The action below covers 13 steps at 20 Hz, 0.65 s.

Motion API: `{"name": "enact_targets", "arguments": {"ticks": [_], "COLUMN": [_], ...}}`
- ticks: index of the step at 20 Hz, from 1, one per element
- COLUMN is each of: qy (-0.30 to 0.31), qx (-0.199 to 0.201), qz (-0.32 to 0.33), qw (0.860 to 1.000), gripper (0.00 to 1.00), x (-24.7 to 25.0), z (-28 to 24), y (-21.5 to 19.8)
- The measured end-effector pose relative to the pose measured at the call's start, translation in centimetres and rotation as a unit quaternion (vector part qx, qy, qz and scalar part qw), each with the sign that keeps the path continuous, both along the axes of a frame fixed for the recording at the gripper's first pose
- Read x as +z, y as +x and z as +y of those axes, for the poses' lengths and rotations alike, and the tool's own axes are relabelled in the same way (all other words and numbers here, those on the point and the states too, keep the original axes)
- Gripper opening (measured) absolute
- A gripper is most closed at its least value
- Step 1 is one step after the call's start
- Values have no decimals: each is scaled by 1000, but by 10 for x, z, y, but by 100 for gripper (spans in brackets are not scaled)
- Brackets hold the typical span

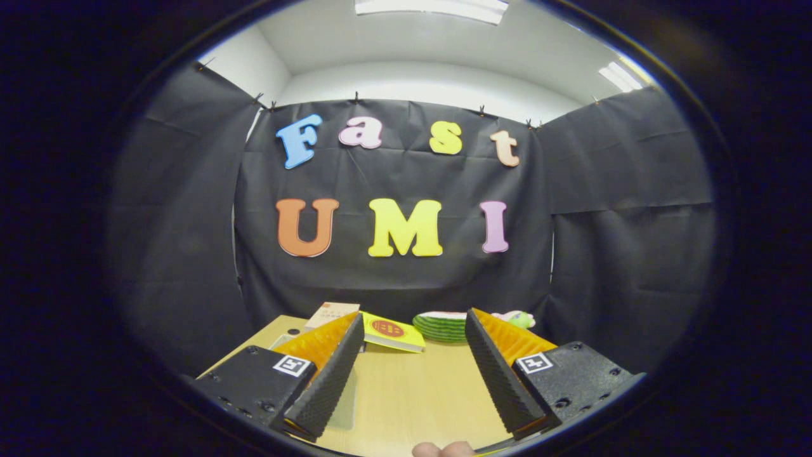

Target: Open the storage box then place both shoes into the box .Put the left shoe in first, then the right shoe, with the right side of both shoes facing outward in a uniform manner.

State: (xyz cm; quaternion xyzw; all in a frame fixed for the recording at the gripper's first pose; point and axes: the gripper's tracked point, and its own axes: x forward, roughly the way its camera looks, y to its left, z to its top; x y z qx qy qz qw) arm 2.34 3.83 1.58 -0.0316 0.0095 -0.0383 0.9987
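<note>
The gripper [412, 355] hangs above the wooden table [406, 393], its fingers spread wide apart with nothing between them. At the table's far edge, beyond the fingers, lie a yellow booklet [392, 332], a tan card [331, 313] and a green striped plush toy [444, 325].

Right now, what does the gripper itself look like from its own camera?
The gripper has two wedge-shaped fingers with ribbed, sawtooth inner faces, standing apart with bare table between them. Each finger sits on a black block with small screws and a square black-and-white marker on top. A fingertip of the person's hand peeks in below.
</note>
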Motion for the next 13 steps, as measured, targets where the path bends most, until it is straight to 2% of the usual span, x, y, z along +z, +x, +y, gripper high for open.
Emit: {"name": "enact_targets", "arguments": {"ticks": [3,7,13], "qy": [21,10,9], "qx": [15,-2,12], "qz": [11,0,-2], "qw": [1000,1000,1000], "gripper": [100,100,100], "x": [-1,6,5], "z": [-2,-18,-18], "y": [-8,-17,-29]}}
